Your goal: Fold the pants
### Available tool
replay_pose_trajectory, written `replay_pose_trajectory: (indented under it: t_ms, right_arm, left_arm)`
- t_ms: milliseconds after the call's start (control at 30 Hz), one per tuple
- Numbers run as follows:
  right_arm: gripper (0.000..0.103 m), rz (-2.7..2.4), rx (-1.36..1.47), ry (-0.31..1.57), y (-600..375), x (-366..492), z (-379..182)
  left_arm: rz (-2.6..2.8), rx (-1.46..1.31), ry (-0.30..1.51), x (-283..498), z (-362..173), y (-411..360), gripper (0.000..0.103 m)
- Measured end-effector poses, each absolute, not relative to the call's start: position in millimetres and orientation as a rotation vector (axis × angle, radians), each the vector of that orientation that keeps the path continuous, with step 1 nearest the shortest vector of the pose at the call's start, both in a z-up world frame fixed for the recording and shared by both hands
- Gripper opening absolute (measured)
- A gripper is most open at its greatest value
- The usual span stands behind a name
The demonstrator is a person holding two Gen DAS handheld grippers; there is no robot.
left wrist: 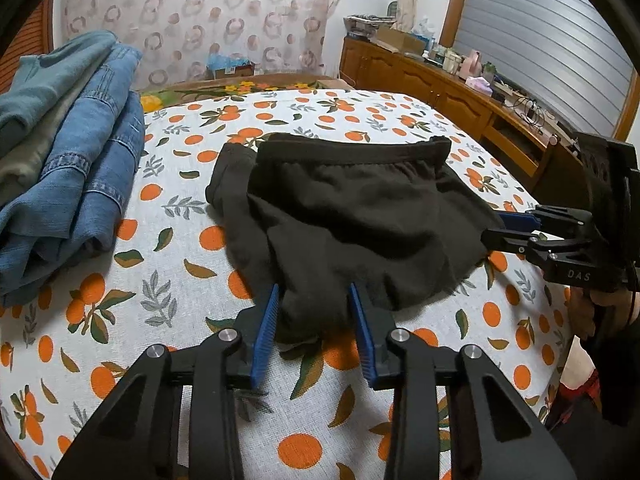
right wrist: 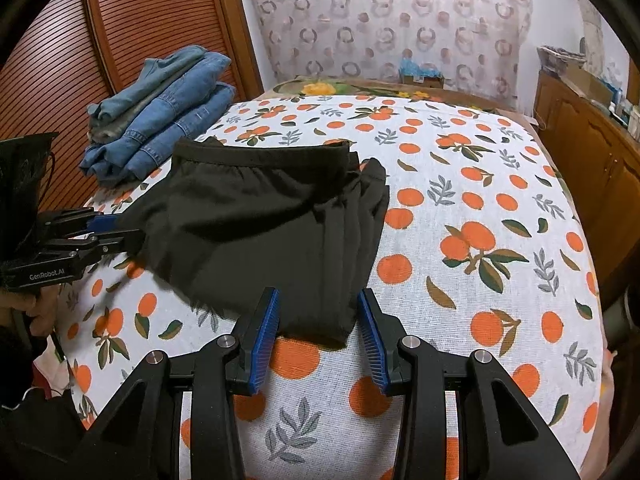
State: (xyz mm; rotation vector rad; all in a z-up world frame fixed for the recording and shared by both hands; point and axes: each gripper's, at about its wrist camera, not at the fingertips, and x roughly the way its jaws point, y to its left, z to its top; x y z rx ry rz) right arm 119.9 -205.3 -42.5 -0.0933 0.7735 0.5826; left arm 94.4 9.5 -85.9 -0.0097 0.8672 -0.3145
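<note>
The black pants (left wrist: 352, 216) lie half-folded mid-frame on the bed (left wrist: 168, 288), waistband far, so I can work the near fold. My left hand-held gripper (left wrist: 314, 312) straddles the near-left corner, jaws partly apart. The right hand-held gripper (right wrist: 318, 316) likewise straddles the near-right corner; whether either pinches, I cannot tell.

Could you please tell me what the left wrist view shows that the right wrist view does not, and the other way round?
Only the left wrist view shows the slatted window blind and the cluttered top of the wooden sideboard. Only the right wrist view shows the louvred wooden door behind the stacked jeans. Both show the black pants on the orange-print sheet, with the left gripper and right gripper each at a near corner of the pants, cloth between its blue pads.
</note>
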Motion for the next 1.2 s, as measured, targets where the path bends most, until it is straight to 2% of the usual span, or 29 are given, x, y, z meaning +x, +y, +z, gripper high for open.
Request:
replay_pose_trajectory:
  t_ms: [167,233,300,500,1200]
  right_arm:
    - [0.020,0.581,-0.094,0.767,-207,120,-43]
    - [0.012,0.586,-0.087,0.761,-208,119,-42]
    - [0.009,0.592,-0.077,0.736,-211,117,-40]
    - [0.008,0.591,-0.058,0.673,-221,101,-28]
    - [0.008,0.627,-0.066,0.637,-245,42,-6]
  left_arm:
    - [-0.310,-0.007,0.848,95,-83,11,0.018]
    - [-0.307,-0.016,0.831,94,-79,12,0.014]
    - [-0.295,-0.023,0.807,91,-74,15,0.013]
    - [-0.306,-0.046,0.761,80,-55,22,0.012]
    - [-0.374,0.028,0.741,21,-34,1,0.012]
